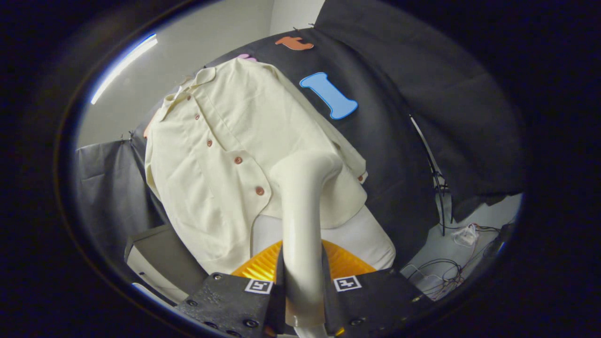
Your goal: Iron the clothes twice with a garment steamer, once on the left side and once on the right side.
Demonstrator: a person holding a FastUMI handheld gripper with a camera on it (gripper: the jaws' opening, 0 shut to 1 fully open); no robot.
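A cream button-up shirt [225, 145] with brown buttons hangs against the black cloth wall, tilted in my view. A cream garment steamer [300, 220] stands between my fingers, its handle running up from them. Its bent head [314, 164] rests against the lower part of the shirt, to the right of the button placket. My gripper [301, 286] is shut on the steamer's handle, one finger pressing on each side. An orange ribbed piece [342, 260] shows just behind the fingers.
White cloth [366, 234] hangs below the shirt's hem. A grey box [159, 253] stands to the lower left of the shirt. Loose cables [450, 267] lie on the pale floor at the right, beside a thin black stand [439, 188].
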